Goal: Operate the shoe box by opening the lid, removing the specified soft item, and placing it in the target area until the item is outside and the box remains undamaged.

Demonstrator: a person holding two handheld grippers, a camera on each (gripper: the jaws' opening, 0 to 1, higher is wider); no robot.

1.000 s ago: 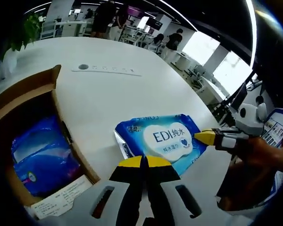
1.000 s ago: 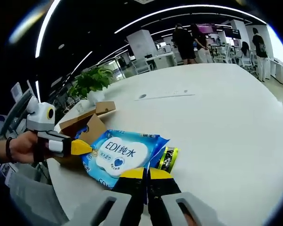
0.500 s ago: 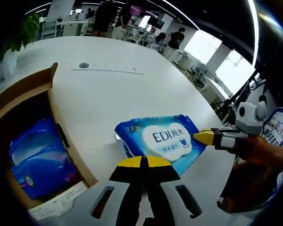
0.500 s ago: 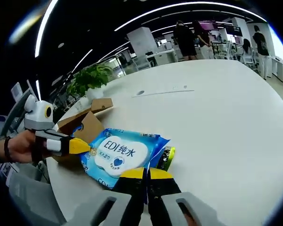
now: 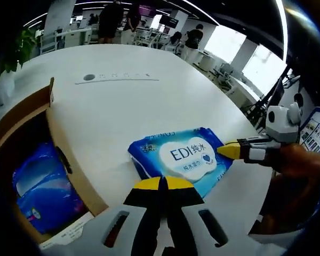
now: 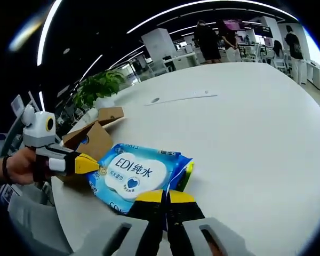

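A blue wet-wipes pack (image 5: 182, 158) with a white label lies flat on the white table (image 5: 122, 101), outside the box. The open cardboard shoe box (image 5: 57, 160) stands to its left and holds another blue pack (image 5: 36, 188). My left gripper (image 5: 161, 184) is shut, its yellow tips at the pack's near edge. My right gripper (image 5: 230, 150), held in a hand, is shut with its tip against the pack's right edge. In the right gripper view the wipes pack (image 6: 134, 174) lies between my right gripper (image 6: 164, 196) and my left gripper (image 6: 90, 163). I cannot tell whether either pinches the wrapper.
A small yellow-green and black packet (image 6: 186, 172) peeks out from behind the pack. The shoe box (image 6: 94, 142) stands near the table's edge, with a potted plant (image 6: 98, 86) beyond it. A grey cable plate (image 5: 117, 78) is set into the table. People stand far back.
Both views have shifted slightly. The wipes pack stays in place on the table, and the yellow-green packet is now more hidden behind it. Both grippers stay shut at the pack's edges.
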